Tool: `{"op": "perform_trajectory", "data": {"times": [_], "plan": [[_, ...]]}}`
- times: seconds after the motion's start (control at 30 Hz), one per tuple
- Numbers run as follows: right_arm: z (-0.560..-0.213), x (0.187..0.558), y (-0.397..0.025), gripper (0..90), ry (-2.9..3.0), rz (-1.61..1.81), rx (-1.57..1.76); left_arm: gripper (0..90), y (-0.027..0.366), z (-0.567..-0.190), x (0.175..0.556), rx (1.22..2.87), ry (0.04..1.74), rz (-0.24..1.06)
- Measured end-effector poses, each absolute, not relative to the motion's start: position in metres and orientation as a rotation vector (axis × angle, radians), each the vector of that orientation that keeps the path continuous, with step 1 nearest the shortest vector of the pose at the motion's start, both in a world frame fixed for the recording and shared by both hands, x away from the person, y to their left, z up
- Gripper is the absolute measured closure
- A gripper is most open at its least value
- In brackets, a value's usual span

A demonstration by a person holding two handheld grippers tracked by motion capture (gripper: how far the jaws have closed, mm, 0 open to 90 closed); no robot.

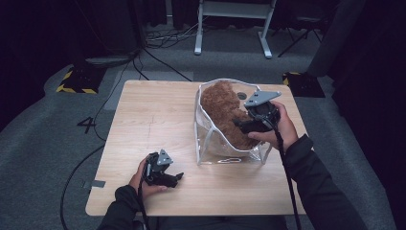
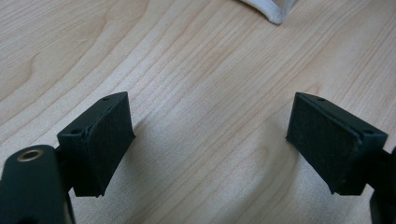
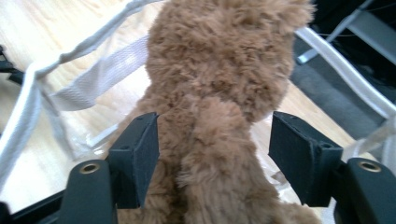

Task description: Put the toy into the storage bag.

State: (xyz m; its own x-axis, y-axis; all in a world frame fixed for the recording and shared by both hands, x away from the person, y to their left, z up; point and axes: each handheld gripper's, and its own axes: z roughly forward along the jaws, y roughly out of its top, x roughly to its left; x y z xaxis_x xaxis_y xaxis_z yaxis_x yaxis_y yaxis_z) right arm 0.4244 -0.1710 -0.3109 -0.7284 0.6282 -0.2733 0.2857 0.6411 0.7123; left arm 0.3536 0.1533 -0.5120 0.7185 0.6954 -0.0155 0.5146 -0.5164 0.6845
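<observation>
Left tool (image 1: 178, 176) | we rest it spread on worktop (image 1: 143, 120) | right tool (image 3: 212, 154) released, straddling plush bear (image 3: 219, 93) inside clear bag (image 1: 203, 143), likely to seat it.

1. Setting: a recording studio or lab space, not a home.
2. Walls: black curtains (image 1: 43, 33) hang all round, closing the area off.
3. Floor: grey carpet (image 1: 38, 143), marked with a taped number "4" (image 1: 86, 124) (a position marker, by its look).
4. Fittings: loose cables (image 1: 163, 40) trail across the floor; a stand base with yellow-black hazard tape (image 1: 76, 81) sits at the left.
5. Furniture: one plain wooden table (image 1: 143, 124); the white legs of a frame (image 1: 232, 26) stand behind.
</observation>
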Motion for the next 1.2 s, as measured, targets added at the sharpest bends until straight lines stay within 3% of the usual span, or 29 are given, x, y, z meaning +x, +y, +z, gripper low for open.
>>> {"op": "perform_trajectory", "data": {"times": [0.33,1.2], "plan": [[-0.310,0.422,-0.178,25.3,2.359,0.916,0.683,14.5,0.153,-0.512,0.354,2.236,0.913,0.340],[-0.303,0.412,-0.204,24.5,2.301,0.897,0.684,14.5,0.153,-0.512,0.354,2.235,0.912,0.341]]}}
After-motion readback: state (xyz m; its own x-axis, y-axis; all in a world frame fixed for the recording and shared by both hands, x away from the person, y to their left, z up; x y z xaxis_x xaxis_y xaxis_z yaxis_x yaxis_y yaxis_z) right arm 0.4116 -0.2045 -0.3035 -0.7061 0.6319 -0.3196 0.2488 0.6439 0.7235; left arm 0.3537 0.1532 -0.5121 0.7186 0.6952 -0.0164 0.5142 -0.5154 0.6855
